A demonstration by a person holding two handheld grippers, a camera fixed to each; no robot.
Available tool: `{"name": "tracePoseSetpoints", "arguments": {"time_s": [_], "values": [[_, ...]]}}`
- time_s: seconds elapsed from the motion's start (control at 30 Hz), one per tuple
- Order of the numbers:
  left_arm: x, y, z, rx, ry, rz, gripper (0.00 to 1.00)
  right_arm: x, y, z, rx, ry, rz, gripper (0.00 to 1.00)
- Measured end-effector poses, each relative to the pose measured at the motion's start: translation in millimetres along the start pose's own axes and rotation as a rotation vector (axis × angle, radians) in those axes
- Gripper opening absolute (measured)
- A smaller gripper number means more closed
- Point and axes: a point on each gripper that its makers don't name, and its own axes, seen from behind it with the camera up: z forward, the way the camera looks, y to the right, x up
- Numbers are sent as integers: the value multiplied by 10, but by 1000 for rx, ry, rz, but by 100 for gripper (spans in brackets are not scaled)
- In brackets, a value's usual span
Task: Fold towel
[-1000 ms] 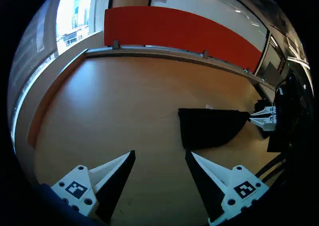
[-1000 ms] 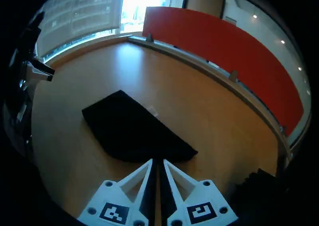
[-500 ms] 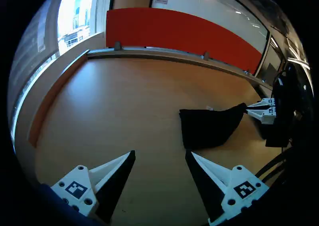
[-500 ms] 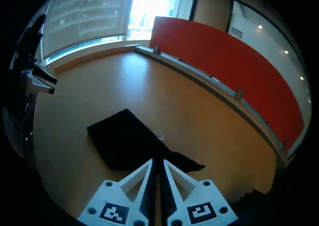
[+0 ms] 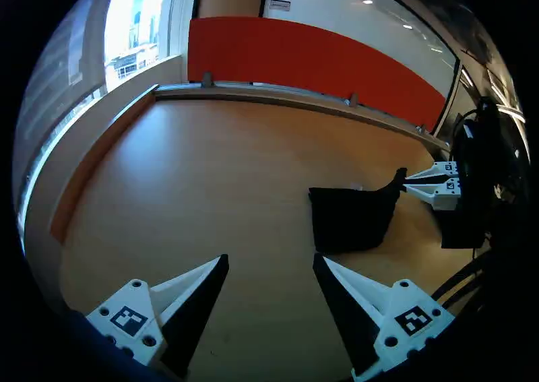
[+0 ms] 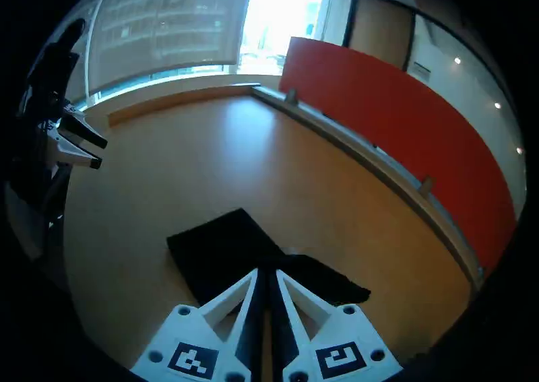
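One black towel (image 5: 350, 217): soft matte cloth, roughly rectangular, lying on the smooth, glossy wooden worktop (image 5: 202, 180), with one corner drawn up into a peak. One right gripper (image 6: 266, 274): white wedge-shaped fingers pressed together on that raised corner, pinching the cloth. One left gripper (image 5: 269, 259): fingers spread wide, black inner faces, held over bare wood apart from the towel. One flat red panel (image 5: 303, 52), standing along the worktop's far edge.

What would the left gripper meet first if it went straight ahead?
Likely just bare table. The towel lies to the right of the left gripper's line, so it should pass beside it, though depth is hard to judge.
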Motion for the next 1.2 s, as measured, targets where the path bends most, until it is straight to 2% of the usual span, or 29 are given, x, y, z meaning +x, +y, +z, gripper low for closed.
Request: {"name": "tracePoseSetpoints", "arguments": {"time_s": [0.27, 0.57, 0.7, 0.9, 1.07, 1.13, 1.2], "values": [[-18, -94, -104, 20, 17, -23, 93, 180, -496, 375, 91, -10, -55, 4], [-105, -187, -176, 35, 21, -73, 93, 73, -1022, 824, 190, -62, -98, 4], [-157, -214, -190, 37, 16, -85, 93, -44, -1155, 961, 217, -98, -99, 4], [-200, -248, -201, 41, 12, -91, 93, -112, -1187, 994, 224, -120, -101, 5], [-195, -264, -200, 41, 12, -95, 93, -86, -1158, 970, 224, -117, -97, 15], [-187, -268, -199, 41, 12, -94, 94, -78, -1145, 957, 223, -117, -94, 24], [-177, -270, -196, 40, 13, -93, 93, -73, -1134, 942, 223, -116, -90, 37]]}}
